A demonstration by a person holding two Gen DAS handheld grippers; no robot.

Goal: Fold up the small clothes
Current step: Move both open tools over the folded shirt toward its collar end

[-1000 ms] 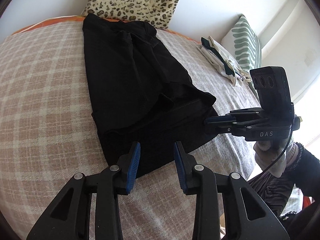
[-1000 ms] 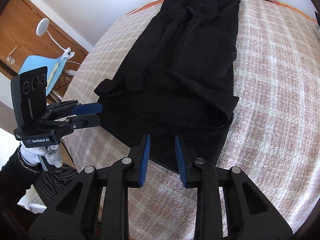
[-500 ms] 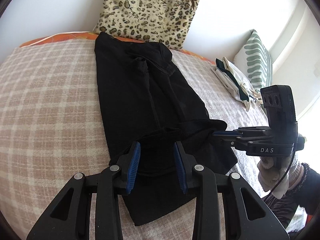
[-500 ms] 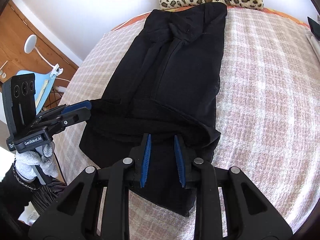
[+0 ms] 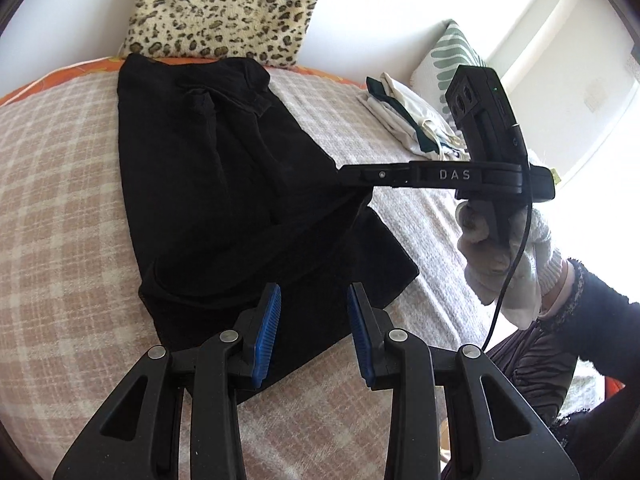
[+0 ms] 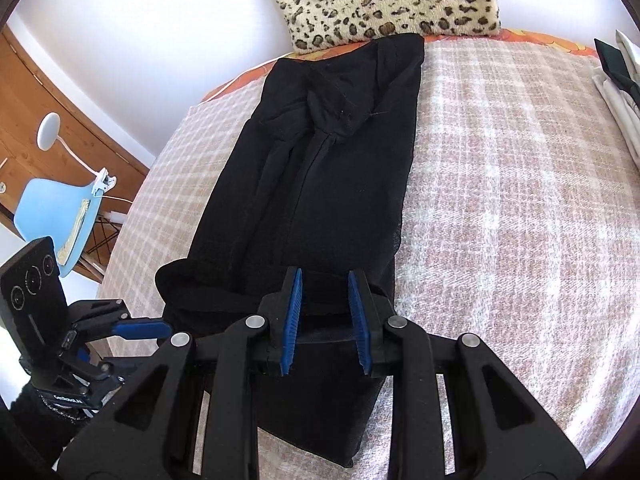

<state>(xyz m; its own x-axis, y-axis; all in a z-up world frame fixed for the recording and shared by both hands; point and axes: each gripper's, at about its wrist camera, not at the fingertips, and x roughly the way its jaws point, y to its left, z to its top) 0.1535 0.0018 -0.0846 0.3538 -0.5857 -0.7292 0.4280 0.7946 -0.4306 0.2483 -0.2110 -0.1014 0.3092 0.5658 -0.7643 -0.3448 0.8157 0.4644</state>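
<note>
Left wrist view: black garment [image 5: 224,184] lying on the checked blanket [image 5: 60,216]; left gripper [image 5: 314,332] hovering, jaws parted, empty — the right gripper's [image 5: 348,172] grip cannot be told.

Right wrist view: right gripper [image 6: 325,320] showing a gap over the near fold — advisable: carrying both corners level.

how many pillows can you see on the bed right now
2. A leopard-print pillow stands against the wall at the head of the bed, just beyond the black garment. A white pillow with green leaf stripes sits in the far right corner. Others may lie outside the views.
</note>
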